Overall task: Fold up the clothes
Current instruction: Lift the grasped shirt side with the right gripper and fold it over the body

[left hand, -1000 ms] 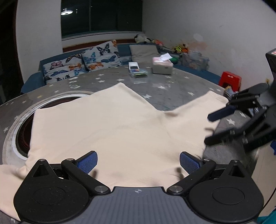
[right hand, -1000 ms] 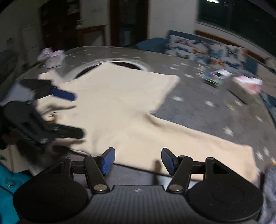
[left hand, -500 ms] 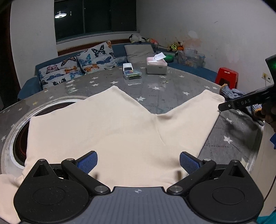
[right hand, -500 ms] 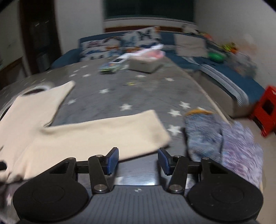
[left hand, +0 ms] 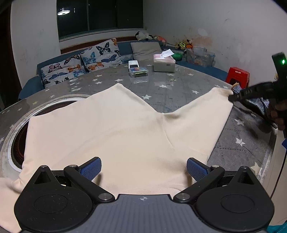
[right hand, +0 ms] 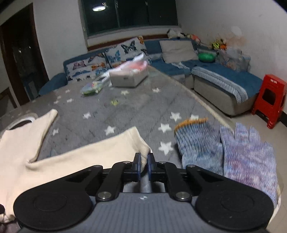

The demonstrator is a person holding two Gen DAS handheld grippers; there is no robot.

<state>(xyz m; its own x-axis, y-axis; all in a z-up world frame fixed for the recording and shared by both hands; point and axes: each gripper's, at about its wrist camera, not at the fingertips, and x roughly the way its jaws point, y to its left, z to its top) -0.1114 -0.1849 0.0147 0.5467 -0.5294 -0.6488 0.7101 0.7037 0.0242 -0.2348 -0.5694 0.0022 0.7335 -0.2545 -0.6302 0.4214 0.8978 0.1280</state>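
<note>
Right wrist view: right gripper (right hand: 143,165) just pinched shut on only the sleeve (right hand: 141,143) tip of the cream top (left hand: 107,129); a tug could slip it. Left gripper (left hand: 143,167) wide, empty.

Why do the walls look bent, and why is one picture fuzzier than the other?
Both views use fisheye lenses, so edges curve. Right wrist view: motion blur smears the gloves and tissue box. Left wrist view: sharp, with a ceiling lamp's reflection in the dark window.
</note>
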